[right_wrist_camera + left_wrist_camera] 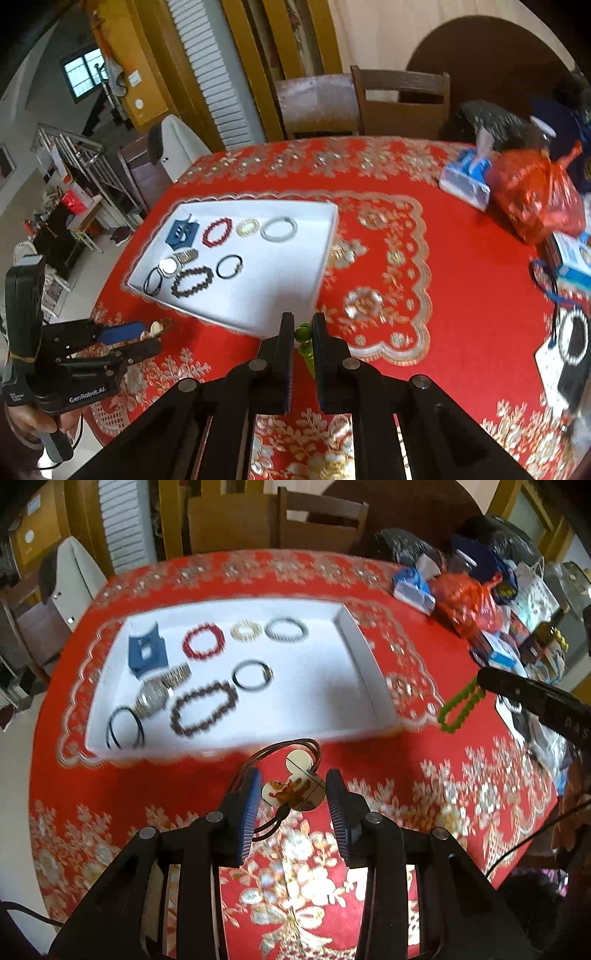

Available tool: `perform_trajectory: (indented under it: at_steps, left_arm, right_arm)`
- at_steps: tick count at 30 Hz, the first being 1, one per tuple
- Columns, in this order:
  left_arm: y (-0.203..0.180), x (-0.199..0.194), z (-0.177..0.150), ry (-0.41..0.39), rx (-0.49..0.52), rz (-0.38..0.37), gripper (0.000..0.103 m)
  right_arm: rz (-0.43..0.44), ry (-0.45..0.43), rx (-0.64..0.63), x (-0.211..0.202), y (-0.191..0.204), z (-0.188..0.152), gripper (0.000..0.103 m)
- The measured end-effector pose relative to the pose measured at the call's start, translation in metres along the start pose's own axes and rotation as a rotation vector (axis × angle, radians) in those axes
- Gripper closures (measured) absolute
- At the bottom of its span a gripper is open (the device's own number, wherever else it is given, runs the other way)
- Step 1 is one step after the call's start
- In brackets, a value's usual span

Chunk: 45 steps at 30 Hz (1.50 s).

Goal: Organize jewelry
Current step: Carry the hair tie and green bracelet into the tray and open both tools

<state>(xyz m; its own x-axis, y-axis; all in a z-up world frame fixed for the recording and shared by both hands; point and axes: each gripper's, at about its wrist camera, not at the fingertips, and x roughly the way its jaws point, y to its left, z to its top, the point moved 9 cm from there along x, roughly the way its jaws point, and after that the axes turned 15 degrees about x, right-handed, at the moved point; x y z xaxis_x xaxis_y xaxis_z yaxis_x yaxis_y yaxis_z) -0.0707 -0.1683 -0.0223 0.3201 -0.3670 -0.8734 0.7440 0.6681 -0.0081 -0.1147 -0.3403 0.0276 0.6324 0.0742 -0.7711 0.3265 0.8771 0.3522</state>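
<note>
Red tablecloth [424, 760] with gold floral print covers the table; wooden chairs [402, 99] stand at the far edge. White tray [354, 646] is the landmark, lying on the cloth.

Inside the tray: blue card [146, 651], red bead bracelet [203, 641], small pale ring-bracelet [246, 630], grey-white bracelet [286, 628], black bangle [253, 674], dark bead bracelet [201, 712], silver watch [157, 694], black cord loops [125, 733].

Left gripper [293, 786] sits just off the tray's near edge, jaws about half open, pads pressing a cream mouse-head pendant [295, 790] on a brown cord [288, 747]. Pendant is clear of the cloth.

Right gripper [303, 328], near the tray's near-right corner, jaws almost closed on a green bead bracelet [460, 707], which dangles free of the table.

Bags and boxes [535, 195] cluttered well to the right of the tray.
</note>
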Motion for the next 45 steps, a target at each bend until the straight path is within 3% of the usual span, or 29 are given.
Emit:
perform_trajectory:
  at_steps: [15,26,32,38,45]
  left_arm:
    - [0.02,0.015,0.04,-0.006,-0.013,0.046,0.068]
    - [0.032,0.048,0.046,0.042,-0.05,0.027,0.068]
    - [0.035,0.082,0.044,0.097,-0.102,-0.015,0.068]
    - [0.029,0.108,0.053,0.114,-0.129,-0.06,0.068]
    - [0.024,0.126,0.059,0.139,-0.139,-0.076,0.068]
  right_arm:
    - [0.044,0.016,-0.052,0.026,0.037,0.036,0.094]
    - [0.097,0.144,-0.074,0.083,0.064,0.032,0.094]
    - [0.023,0.229,-0.056,0.145,0.039,0.033,0.094]
    - [-0.119,0.213,-0.138,0.187,0.017,0.056,0.094]
    - [-0.16,0.208,-0.104,0.208,0.0,0.069,0.094]
